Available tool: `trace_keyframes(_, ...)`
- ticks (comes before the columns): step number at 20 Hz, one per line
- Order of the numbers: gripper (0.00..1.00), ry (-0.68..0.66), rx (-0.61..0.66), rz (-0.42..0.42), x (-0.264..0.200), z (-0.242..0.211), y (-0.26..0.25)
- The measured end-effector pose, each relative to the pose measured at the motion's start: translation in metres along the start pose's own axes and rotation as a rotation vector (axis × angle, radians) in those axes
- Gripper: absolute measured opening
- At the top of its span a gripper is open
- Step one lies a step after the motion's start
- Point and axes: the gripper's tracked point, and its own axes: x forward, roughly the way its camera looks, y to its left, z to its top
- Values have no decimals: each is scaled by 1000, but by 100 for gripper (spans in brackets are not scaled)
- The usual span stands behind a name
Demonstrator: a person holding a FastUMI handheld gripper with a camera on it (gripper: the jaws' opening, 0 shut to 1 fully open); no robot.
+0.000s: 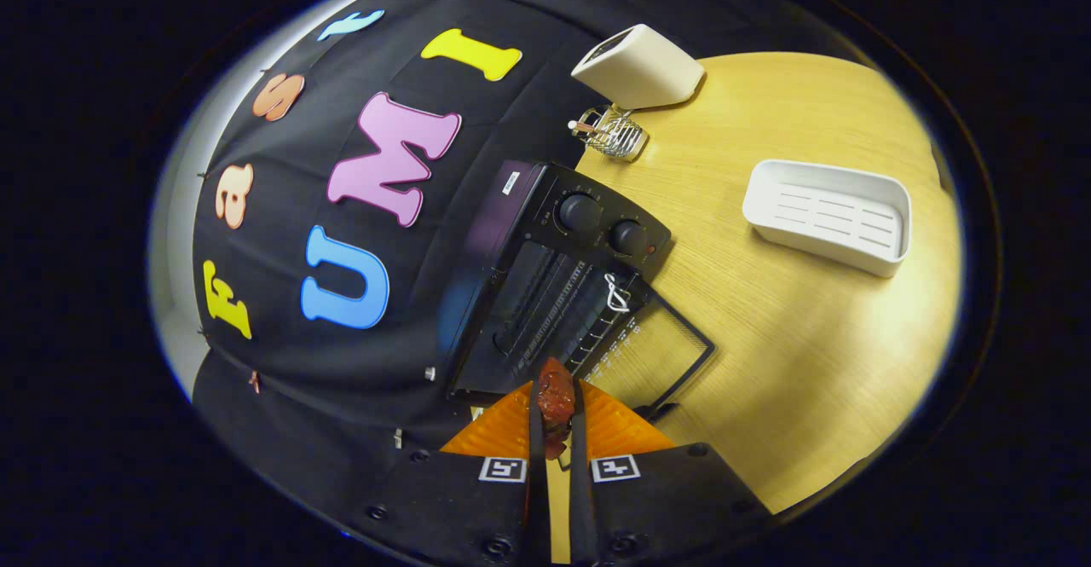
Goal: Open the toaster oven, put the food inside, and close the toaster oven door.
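Gripper view: the gripper [556, 431] has its 2 fingers closed on a small reddish-brown lump of food [555, 398], pinched low so that the top of the lump stands clear above the fingertips, which looks meant to let the piece go in first. Just ahead of the fingers, toward 12 o'clock, is the black box-shaped toaster oven [545, 294] with 2 round knobs; its glass door [652, 354] is already dropped open and lies flat on the light wooden table [810, 362], at about 1 o'clock from the food. A wire rack [554, 311] shows inside the cavity, and a short white cord is tied at the door's hinge side, likely a pull for opening it. The view is rolled, so the oven appears tilted. Well beyond, near 2 o'clock, rests a white rectangular plastic tray [827, 216]; near 12 o'clock stand a cream wedge-shaped holder [639, 64] and a small wire basket [615, 132]. I judge the opening done and the loading under way; next, the food should be carried over the door onto the rack.
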Motion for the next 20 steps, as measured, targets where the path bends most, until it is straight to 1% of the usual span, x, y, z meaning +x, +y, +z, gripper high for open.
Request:
trace_keyframes(5, 13, -79, 94, 30, 57, -4, 0)
trace_keyframes(9, 13, -142, 195, 44, 100, -12, -11)
trace_keyframes(10, 13, -163, 199, 41, 106, -13, -11)
trace_keyframes(12, 13, -204, 168, 47, 120, -18, -9)
trace_keyframes(15, 13, -203, 175, 58, 144, -27, -5)
trace_keyframes(17, 13, -217, 173, 60, 155, -24, -4)
trace_keyframes(19, 13, -221, 156, 48, 162, -21, -1)
trace_keyframes(20, 13, -222, 129, 37, 161, -20, -1)
